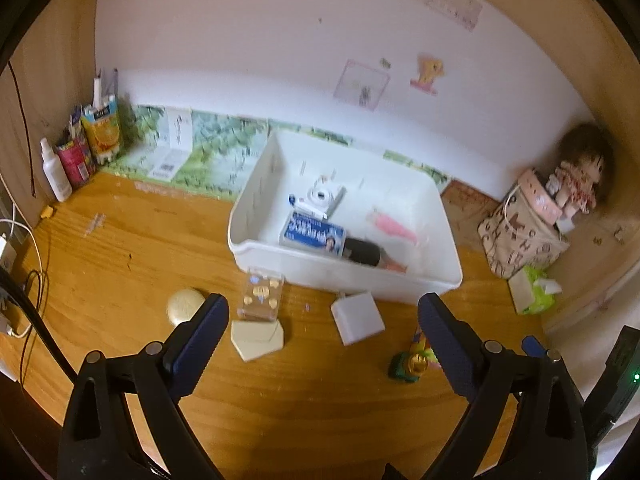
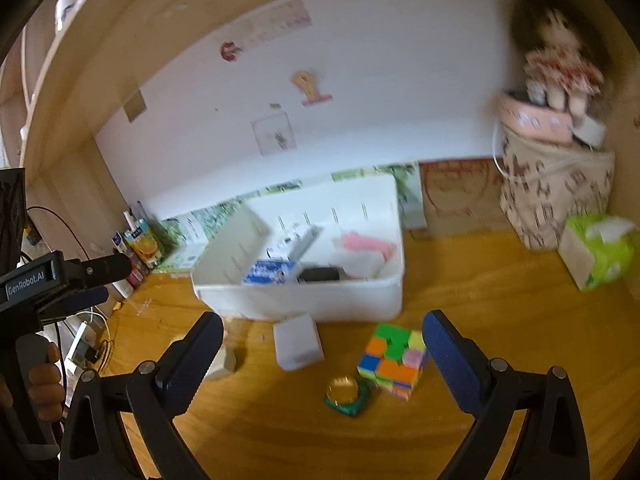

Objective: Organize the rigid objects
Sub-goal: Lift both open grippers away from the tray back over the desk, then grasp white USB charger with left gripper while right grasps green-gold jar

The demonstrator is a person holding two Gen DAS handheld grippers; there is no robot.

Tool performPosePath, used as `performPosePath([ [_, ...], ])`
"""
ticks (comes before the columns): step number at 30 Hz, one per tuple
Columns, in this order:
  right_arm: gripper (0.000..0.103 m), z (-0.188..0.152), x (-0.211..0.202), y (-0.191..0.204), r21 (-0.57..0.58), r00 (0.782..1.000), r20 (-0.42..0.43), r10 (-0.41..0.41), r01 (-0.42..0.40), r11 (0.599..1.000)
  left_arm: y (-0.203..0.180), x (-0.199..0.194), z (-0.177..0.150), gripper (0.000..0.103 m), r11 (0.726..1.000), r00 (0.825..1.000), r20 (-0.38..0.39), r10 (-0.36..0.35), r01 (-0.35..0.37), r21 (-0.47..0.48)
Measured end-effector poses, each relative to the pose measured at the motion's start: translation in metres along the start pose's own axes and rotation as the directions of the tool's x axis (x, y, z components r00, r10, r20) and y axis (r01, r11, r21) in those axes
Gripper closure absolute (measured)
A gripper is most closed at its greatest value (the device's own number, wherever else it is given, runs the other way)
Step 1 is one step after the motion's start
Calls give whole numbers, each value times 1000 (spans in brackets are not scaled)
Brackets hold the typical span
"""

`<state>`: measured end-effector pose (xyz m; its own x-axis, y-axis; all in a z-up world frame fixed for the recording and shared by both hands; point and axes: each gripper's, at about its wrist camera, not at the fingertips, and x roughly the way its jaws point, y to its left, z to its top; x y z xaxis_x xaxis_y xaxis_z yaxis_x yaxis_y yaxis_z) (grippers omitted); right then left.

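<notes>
Both grippers, left (image 1: pixel 320 320) and right (image 2: pixel 323 332), gape wide, holding nothing, over the wooden desk (image 1: pixel 120 264). White bin (image 1: pixel 420 280) sits mid-desk, long axis slanting right, contents blurred. Charger (image 1: pixel 357 317) lies just before it; cube (image 2: pixel 394 360) and small green toy (image 2: pixel 347 395) nearby, blurry.

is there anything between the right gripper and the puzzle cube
Nothing visible. The open right gripper faces the multicoloured puzzle cube on the wooden desk; a green-and-gold round trinket lies beside the cube, nearer the camera, not blocking it.
</notes>
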<state>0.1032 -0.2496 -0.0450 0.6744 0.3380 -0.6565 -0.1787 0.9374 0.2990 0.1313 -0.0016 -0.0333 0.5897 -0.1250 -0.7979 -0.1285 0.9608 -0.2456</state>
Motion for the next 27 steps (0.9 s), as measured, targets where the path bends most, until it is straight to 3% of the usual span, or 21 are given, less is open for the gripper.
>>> performPosePath([
  [7,3,-24,5,-7,39,996,-80,-27,30,999,-7,21,-11,7,999,992,-122,13,-8,36],
  [14,3,-45,18,-18,83,983,-180,-47,63,995,-17,44,-16,7,997,974,-225,21,-4,76],
  [24,3,-68,47,-22,133,958,-287,-2,42,990,-31,87,-20,7,993,934,-355,35,7,118],
  [27,3,-76,57,-19,136,946,-325,10,36,990,-39,103,-20,7,991,913,-406,39,16,132],
])
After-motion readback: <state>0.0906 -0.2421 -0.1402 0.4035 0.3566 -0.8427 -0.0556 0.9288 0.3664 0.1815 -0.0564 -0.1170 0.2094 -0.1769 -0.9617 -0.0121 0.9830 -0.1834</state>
